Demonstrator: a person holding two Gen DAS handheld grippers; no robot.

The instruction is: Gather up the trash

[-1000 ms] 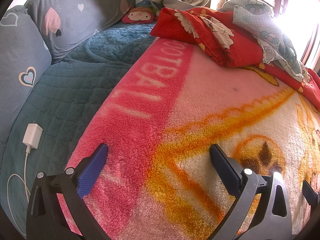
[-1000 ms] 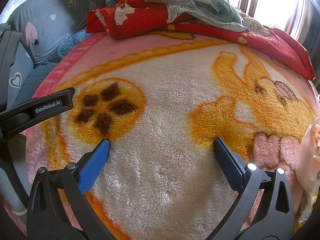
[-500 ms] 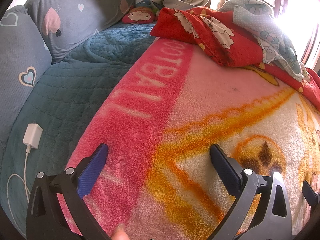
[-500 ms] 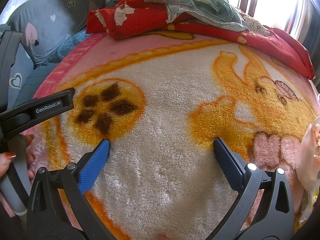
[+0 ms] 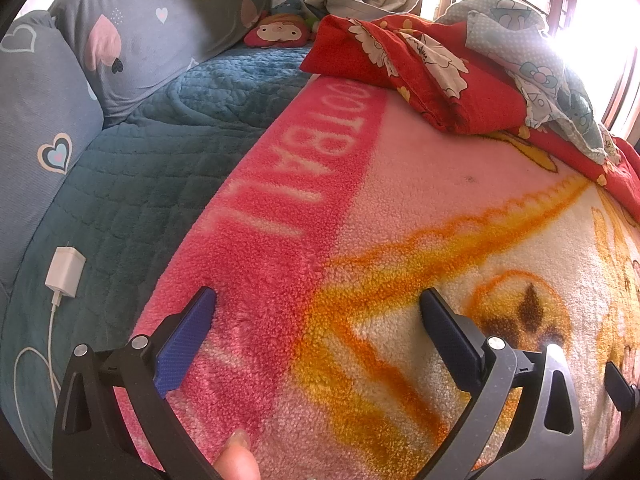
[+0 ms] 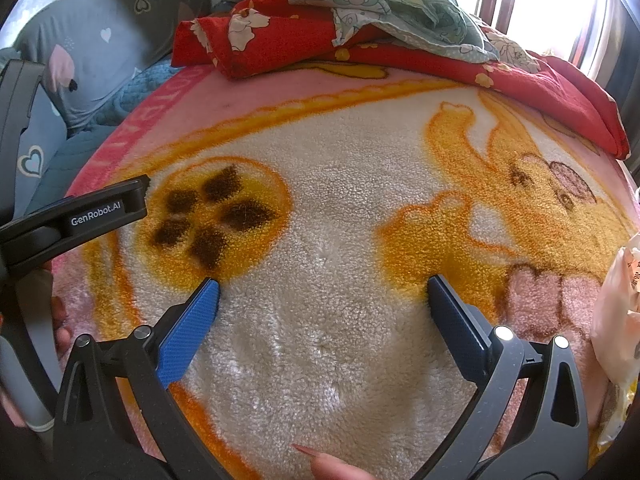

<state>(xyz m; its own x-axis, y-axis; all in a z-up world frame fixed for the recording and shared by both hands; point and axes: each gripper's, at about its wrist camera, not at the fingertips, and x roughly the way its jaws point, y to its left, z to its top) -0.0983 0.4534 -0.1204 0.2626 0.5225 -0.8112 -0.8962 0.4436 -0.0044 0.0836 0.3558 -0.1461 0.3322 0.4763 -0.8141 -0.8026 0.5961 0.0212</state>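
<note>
My left gripper (image 5: 318,300) is open and empty, low over the pink band of a fleece blanket (image 5: 420,208) on a bed. My right gripper (image 6: 324,286) is open and empty over the white middle of the same blanket (image 6: 332,184). A crumpled pale plastic bag (image 6: 618,304) lies at the far right edge of the right wrist view, to the right of the right gripper and apart from it. The left gripper's body (image 6: 76,216) shows at the left of the right wrist view.
A red floral quilt (image 5: 424,68) and a pale blue printed cloth (image 5: 536,56) are heaped at the far side. A white charger with cable (image 5: 64,270) lies on the teal quilted cover (image 5: 160,168). Grey heart pillows (image 5: 152,36) line the left. Bright windows are behind.
A fingertip has come into view at the bottom edge of each wrist view. Both grippers stay where they were, still open.
</note>
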